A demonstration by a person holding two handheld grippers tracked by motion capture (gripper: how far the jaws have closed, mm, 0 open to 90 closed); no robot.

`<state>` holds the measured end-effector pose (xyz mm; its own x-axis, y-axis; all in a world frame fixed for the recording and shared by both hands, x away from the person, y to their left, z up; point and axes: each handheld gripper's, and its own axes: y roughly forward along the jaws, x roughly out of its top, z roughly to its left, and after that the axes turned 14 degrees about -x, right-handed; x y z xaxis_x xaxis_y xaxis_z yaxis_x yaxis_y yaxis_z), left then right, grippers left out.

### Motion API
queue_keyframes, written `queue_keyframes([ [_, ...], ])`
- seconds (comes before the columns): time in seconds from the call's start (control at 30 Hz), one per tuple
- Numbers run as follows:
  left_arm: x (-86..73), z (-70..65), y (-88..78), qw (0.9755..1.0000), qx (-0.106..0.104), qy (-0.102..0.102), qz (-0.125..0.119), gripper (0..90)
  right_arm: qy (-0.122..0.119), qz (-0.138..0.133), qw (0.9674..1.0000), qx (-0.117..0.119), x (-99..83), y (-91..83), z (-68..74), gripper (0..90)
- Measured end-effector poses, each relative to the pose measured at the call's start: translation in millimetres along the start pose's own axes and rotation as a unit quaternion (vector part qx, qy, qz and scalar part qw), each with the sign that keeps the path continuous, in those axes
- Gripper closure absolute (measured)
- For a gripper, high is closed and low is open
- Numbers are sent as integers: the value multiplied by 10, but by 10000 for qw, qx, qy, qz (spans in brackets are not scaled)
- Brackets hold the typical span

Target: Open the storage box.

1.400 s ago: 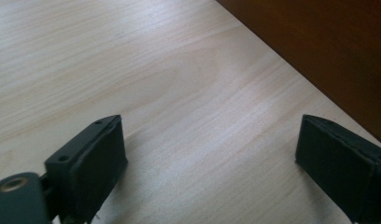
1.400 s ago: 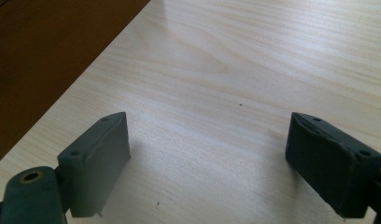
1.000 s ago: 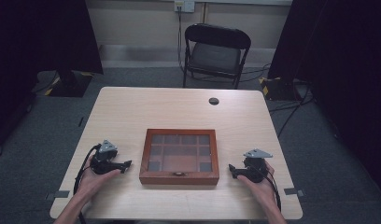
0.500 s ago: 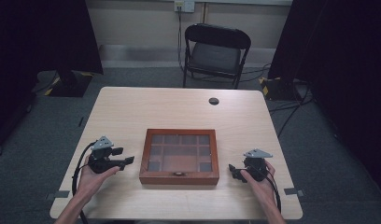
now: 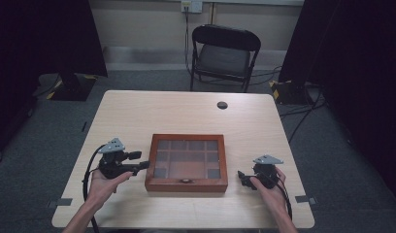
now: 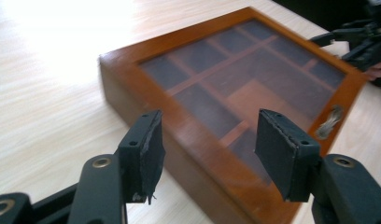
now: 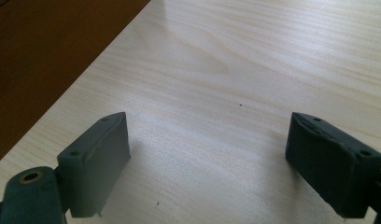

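Note:
A brown wooden box (image 5: 186, 162) with a glass lid over several compartments lies shut in the middle of the table, its metal latch (image 5: 186, 180) at the near side. My left gripper (image 5: 140, 160) is open, close by the box's left side and pointing at it. In the left gripper view the box (image 6: 235, 93) lies just past the spread jaws of the left gripper (image 6: 207, 149), with the latch (image 6: 331, 121) at right. My right gripper (image 5: 241, 178) is open, a little off the box's right side. In the right gripper view the box's wall (image 7: 48, 56) is at upper left, and bare tabletop lies between the jaws of the right gripper (image 7: 207, 158).
The light wooden table (image 5: 186, 116) carries a small black round disc (image 5: 222, 105) near its far edge. A black folding chair (image 5: 222, 53) stands behind the table. Cables trail on the floor at right.
My left gripper has moved right, closer to the box's left side. The right gripper has barely shifted. The box has stayed put.

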<state>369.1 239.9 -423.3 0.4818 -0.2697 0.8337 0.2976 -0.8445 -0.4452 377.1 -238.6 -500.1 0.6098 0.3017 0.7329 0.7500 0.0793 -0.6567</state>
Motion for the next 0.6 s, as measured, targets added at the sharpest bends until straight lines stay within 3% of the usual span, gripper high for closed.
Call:
queue_keyframes([
  [0.07,30,-30,19,10000,5,81,19,421,0,0,10000,0,0,0,0,128],
  [0.1,83,-70,57,9997,-130,183,67,426,0,0,10000,1,0,0,0,128],
  [0.17,128,-101,104,9994,-178,248,139,436,0,0,10000,1,0,0,0,128],
  [0.2,151,-100,125,9993,-314,188,116,441,0,0,10000,1,0,0,0,128],
  [0.23,151,-100,125,9993,-314,188,116,450,0,0,10000,1,0,0,0,128],
  [0.27,194,-104,167,9988,-478,102,82,459,0,0,10000,1,0,0,0,128],
  [0.33,238,-140,217,9985,-409,287,217,457,1,0,10000,1,0,0,0,128],
  [0.37,238,-140,217,9985,-409,287,217,450,1,0,10000,1,0,0,0,128],
  [0.4,265,-171,262,9976,-604,268,193,449,0,-1,10000,2,0,0,0,128],
  [0.6,325,-293,417,9956,-739,472,324,476,1,0,10000,1,0,0,0,128],
])
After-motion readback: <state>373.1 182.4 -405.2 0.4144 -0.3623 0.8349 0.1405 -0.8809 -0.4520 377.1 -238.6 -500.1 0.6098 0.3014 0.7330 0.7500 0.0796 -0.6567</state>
